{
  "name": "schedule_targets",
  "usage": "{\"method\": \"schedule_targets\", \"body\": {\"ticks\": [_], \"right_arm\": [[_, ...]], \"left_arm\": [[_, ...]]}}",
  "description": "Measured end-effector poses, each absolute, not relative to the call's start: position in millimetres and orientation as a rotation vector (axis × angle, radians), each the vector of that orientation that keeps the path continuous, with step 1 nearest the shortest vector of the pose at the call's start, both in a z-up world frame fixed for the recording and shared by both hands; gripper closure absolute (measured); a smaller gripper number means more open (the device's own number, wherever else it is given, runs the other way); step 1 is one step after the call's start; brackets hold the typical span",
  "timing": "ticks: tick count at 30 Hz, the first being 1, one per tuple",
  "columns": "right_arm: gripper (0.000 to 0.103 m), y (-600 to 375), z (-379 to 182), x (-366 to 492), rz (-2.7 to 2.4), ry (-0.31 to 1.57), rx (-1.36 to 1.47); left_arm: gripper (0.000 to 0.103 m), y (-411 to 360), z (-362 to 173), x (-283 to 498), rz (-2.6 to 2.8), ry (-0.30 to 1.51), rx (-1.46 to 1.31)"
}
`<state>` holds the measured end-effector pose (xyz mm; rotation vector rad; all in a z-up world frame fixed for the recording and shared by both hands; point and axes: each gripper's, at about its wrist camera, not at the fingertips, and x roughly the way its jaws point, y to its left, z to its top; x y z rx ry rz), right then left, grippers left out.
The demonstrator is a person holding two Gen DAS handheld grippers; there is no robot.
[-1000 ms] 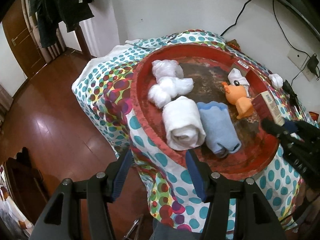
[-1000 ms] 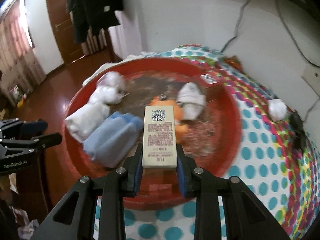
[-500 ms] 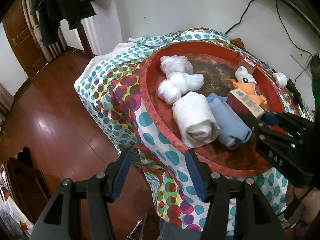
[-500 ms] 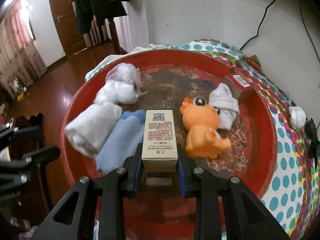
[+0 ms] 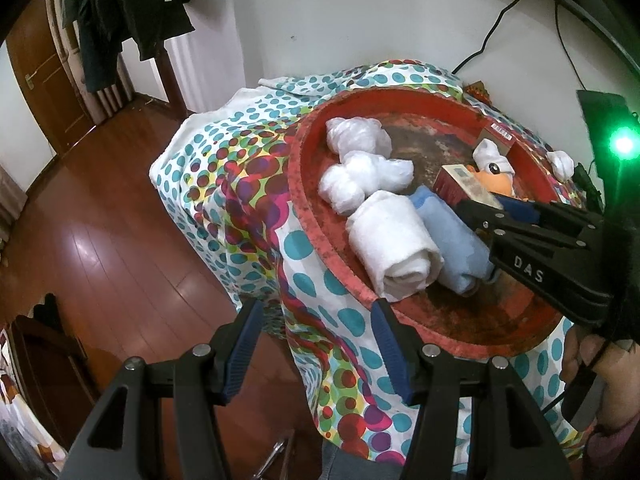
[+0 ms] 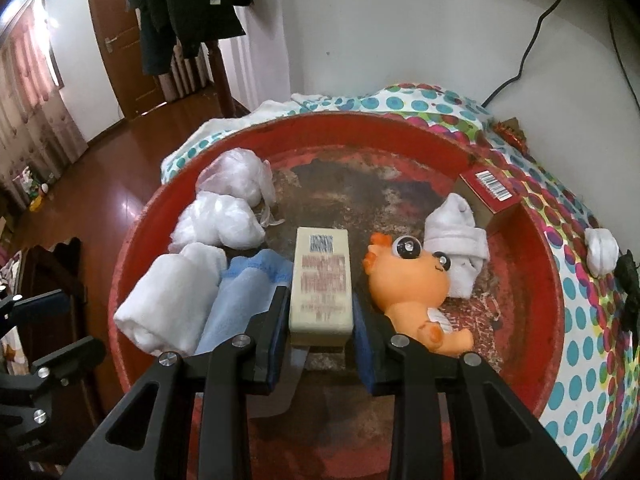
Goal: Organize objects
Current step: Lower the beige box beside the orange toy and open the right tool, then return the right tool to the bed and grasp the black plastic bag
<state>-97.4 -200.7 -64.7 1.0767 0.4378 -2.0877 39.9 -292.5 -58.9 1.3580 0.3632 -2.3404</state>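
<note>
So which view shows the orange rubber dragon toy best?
The right wrist view: the orange rubber dragon toy lies in full sight in the round red tray, eyes and body clear. In the left wrist view only its head peeks out behind the cream printed box and the right gripper.

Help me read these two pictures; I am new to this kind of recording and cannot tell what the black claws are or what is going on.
There is no robot here. A person holds a two-finger gripper in each hand, and a wide-angle camera on each one looks along its fingers, so each picture is one gripper's own view.

The left gripper is open, holding nothing, above the edge of a table with a dotted cloth.

The right gripper has a cream box between its fingers. Its jaws are opening, letting the box go inside the red tray.

Also in the tray: a white towel roll, a blue towel roll, two plastic bundles, an orange toy, a white sock and a red box.
</note>
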Motion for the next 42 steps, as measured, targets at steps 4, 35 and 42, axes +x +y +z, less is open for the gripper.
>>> {"method": "schedule_targets", "body": {"ticks": [4, 35, 42], "right_arm": [[0.062, -193, -56, -93, -2.091, 0.427, 1.052], [0.058, 66, -34, -226, -2.561, 0.093, 1.120], [0.044, 93, -37, -298, -2.632, 0.046, 1.152]], "left_arm": [[0.045, -288, -58, 38, -2.337, 0.348, 1.367], [0.045, -174, -47, -15, -2.481, 0.056, 1.479], [0.045, -151, -49, -40, -2.516, 0.008, 1.515]]}}
